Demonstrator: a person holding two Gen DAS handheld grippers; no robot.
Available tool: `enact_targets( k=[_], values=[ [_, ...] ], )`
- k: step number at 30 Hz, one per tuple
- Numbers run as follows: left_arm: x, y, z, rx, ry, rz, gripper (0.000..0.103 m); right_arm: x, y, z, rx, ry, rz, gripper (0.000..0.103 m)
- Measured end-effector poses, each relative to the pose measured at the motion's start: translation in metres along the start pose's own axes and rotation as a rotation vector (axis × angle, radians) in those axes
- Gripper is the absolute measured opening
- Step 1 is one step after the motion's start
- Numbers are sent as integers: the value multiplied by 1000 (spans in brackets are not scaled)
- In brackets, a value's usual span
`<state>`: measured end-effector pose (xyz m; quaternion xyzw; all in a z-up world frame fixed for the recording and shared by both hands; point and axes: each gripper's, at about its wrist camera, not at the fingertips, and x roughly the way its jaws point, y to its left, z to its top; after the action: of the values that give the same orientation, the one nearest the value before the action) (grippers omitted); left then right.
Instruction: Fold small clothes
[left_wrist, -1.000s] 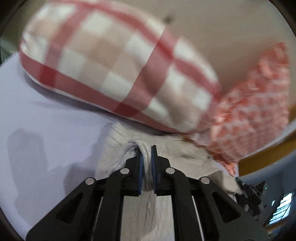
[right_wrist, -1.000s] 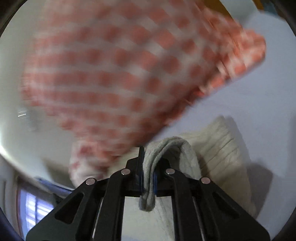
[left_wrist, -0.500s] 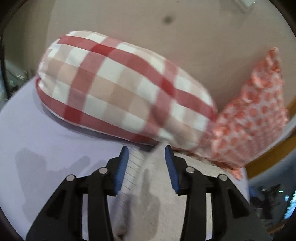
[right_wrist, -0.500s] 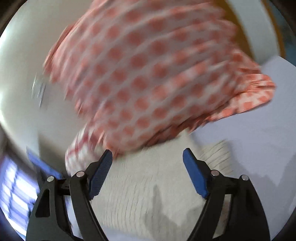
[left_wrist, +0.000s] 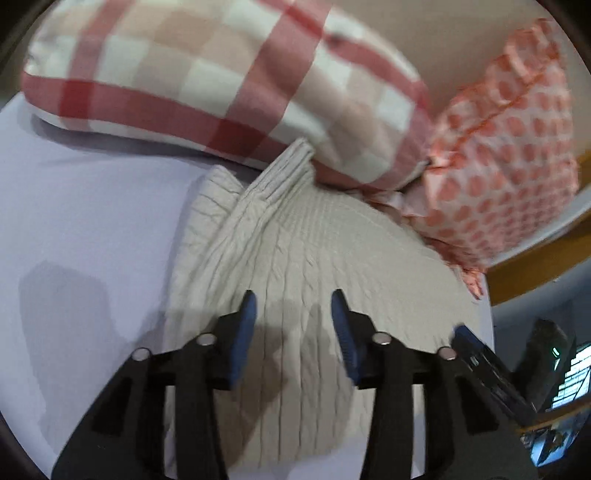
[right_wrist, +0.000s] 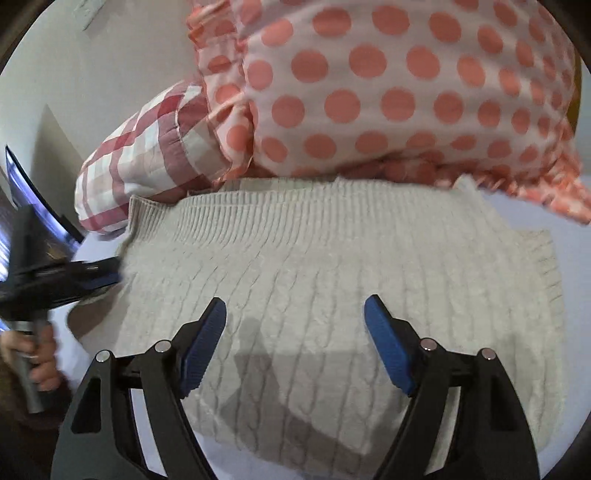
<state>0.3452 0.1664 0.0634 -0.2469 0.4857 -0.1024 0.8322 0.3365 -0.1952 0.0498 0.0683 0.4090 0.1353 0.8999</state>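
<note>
A cream cable-knit sweater (left_wrist: 314, 258) lies folded flat on the pale lilac bed sheet (left_wrist: 92, 221), its ribbed hem against the pillows. It fills the middle of the right wrist view (right_wrist: 332, 266). My left gripper (left_wrist: 293, 325) is open and empty just above the sweater's near part. My right gripper (right_wrist: 295, 332) is wide open and empty above the sweater. The left gripper also shows at the left edge of the right wrist view (right_wrist: 85, 277), held by a hand.
A red-and-white checked pillow (left_wrist: 207, 74) and a polka-dot pillow (left_wrist: 509, 147) lie right behind the sweater, touching its far edge. The polka-dot pillow (right_wrist: 388, 81) looms over the hem. A wooden bed frame edge (left_wrist: 535, 273) is at right.
Both grippers were shut on the sweater's edge a second ago. They opened, let it fall flat by the pillows, and drew back a little over it.
</note>
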Motion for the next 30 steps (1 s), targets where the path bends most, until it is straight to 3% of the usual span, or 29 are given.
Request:
enact_targets(
  k=[3,6,10,14,19,26,28,30],
  values=[
    [-36,9,-16,11,-62,26,72,3,8,-1,-59,-11,-91,80],
    [-70,32,-39,-48,-97,79,71,19,12,-9,-125,35,-211,83],
    [-88,37,-79,-113,-88,42,70,18,10,-13,-120,24,-211,85],
    [-75,24,-101,-120,-14,-31,70,17,9,-13,-113,27,-209,86],
    [-38,13,-92,-150,-7,38,67,21,7,-11,-104,31,-202,86],
    [-31,25,-67,-284,-134,129,64,18,9,-11,-91,-6,-212,86],
    [-30,27,-64,-310,-158,143,60,15,12,-9,-105,-30,-258,86],
    [-27,26,-63,-313,-179,153,28,21,16,-8,-134,-10,-285,88]
  ],
)
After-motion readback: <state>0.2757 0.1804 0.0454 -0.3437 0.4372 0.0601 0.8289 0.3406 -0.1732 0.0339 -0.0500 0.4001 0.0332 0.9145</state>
